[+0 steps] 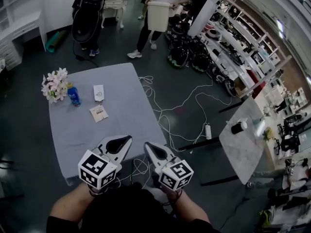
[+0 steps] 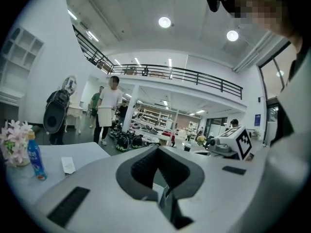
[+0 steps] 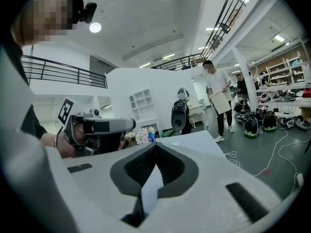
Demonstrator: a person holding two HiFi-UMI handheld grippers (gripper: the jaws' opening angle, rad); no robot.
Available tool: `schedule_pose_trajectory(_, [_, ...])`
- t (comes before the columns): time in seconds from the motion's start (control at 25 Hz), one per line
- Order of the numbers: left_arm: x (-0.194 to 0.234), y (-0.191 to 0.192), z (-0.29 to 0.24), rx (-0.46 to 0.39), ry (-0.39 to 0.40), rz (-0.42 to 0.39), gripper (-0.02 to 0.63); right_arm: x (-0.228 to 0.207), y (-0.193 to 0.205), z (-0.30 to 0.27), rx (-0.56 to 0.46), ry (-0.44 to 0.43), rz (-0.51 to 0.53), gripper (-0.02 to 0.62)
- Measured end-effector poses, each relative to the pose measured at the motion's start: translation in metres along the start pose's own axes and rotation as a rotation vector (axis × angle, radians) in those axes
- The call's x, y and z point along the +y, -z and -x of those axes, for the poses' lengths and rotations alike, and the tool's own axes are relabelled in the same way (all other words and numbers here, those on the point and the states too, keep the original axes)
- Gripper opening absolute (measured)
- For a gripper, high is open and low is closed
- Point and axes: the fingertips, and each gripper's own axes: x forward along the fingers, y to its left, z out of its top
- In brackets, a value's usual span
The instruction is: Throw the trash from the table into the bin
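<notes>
On the grey-blue tablecloth (image 1: 121, 110) lie a white packet (image 1: 98, 92) and a tan paper wrapper (image 1: 98, 112), next to a blue bottle (image 1: 74, 95) and a bunch of flowers (image 1: 55, 85). Both grippers hover over the table's near edge, side by side and well short of the litter. The left gripper (image 1: 127, 139) is shut and holds nothing; the right gripper (image 1: 148, 145) is likewise shut and holds nothing. A person far behind the table holds a white bin (image 1: 158, 15). The left gripper view shows the bottle (image 2: 36, 157), the packet (image 2: 68, 165) and the bin (image 2: 105, 115).
White cables (image 1: 170, 110) trail over the dark floor right of the table. A marble-topped side table (image 1: 245, 135) stands at the right. Helmets and gear (image 1: 187, 52) crowd the floor by shelves at the back right. A black bag (image 1: 87, 13) stands at the back left.
</notes>
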Motion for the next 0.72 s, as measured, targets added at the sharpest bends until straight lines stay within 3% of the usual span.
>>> schedule_pose_trajectory(0.32, [0.073, 0.007, 0.059, -0.029, -0.113, 0.061, 0.014, 0.046, 0.004, -0.07, 0.063, -0.117, 0.04, 0.003])
schedule_pose_trajectory(0.72, [0.132, 0.012, 0.12, -0.069, -0.215, 0.086, 0.015, 0.093, 0.005, -0.14, 0.11, -0.18, 0.059, 0.003])
